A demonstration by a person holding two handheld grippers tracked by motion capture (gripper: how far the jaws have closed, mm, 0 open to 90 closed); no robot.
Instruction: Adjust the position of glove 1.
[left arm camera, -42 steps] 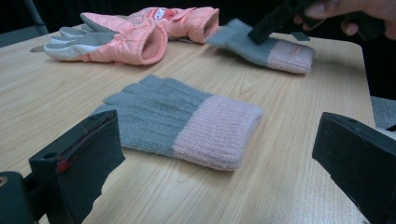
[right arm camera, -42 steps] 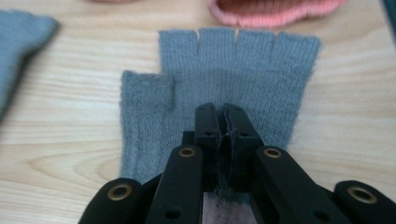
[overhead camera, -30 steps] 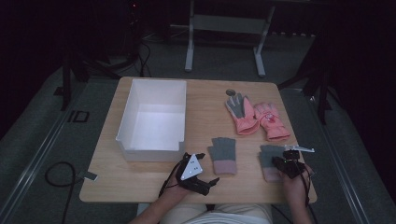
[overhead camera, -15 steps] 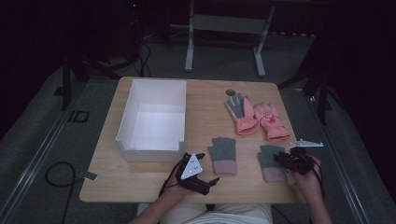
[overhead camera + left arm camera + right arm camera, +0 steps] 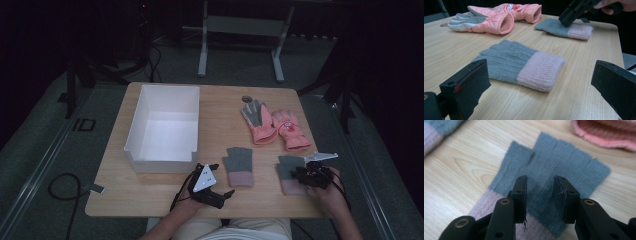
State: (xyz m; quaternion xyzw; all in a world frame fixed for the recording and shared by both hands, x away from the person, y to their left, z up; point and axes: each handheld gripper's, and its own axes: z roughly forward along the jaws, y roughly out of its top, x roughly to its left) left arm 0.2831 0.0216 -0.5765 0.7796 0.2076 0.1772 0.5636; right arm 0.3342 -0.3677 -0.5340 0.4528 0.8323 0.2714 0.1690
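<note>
Two grey knit gloves with pink cuffs lie flat near the table's front. My right gripper (image 5: 300, 175) hangs over the right grey glove (image 5: 286, 170), tips down on its palm. In the right gripper view its jaws (image 5: 540, 182) stand apart over the glove (image 5: 564, 160); they have just been opening, and the knit lies flat between them, not pinched. My left gripper (image 5: 221, 180) rests at the front edge, open wide, pointing at the left grey glove (image 5: 239, 166). That glove (image 5: 519, 62) lies just beyond its jaws (image 5: 540, 72), untouched.
A white open bin (image 5: 157, 160) stands on the left half of the wooden table (image 5: 220, 110). A pair of pink padded gloves (image 5: 272, 125) lies at the back right, with a small round object (image 5: 246, 98) beyond them. The right table edge is close to my right hand.
The right hand has shifted slightly over the right grey glove. The left gripper has stayed in place.
</note>
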